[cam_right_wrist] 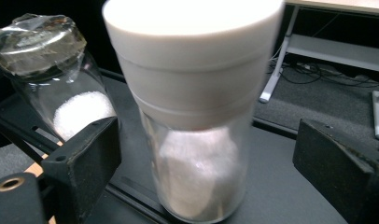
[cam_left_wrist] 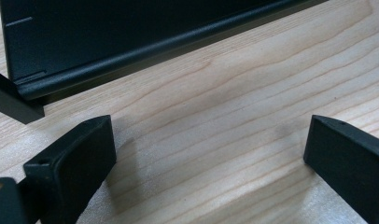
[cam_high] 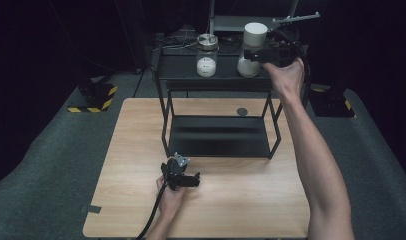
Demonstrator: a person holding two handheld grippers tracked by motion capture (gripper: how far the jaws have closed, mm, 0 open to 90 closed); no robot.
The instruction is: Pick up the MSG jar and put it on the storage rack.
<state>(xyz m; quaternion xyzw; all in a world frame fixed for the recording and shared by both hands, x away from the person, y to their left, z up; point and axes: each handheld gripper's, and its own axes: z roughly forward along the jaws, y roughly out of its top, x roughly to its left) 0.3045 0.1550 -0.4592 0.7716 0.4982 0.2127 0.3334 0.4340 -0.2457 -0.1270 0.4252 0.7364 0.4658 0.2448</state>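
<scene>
Your right claw (cam_right_wrist: pixel 204 163) is up at the top shelf of the black metal two-tier rack (cam_high: pixel 218 85), jaws spread wide on either side of the clear glass jar with the tall white cap (cam_right_wrist: pixel 197 112), and neither pad is pressing the glass, so it's released, not gripping. The jar stands upright on that shelf with white powder in its lower part, squarely between your jaws, which reads like a line-up at mid-body where the glass is straight and the hold would be steadiest. Just beside it sits the second glass jar with the shiny metal lid (cam_right_wrist: pixel 52 70), close enough that your near jaw has little room. Your left claw (cam_left_wrist: pixel 201 163) rests low over the light wooden worktop (cam_left_wrist: pixel 215 93), open and empty, parked in front of the rack's lower shelf, out of the way. The white-capped jar is motion-blurred, its base is cut off, and from above your hand covers part of it.
</scene>
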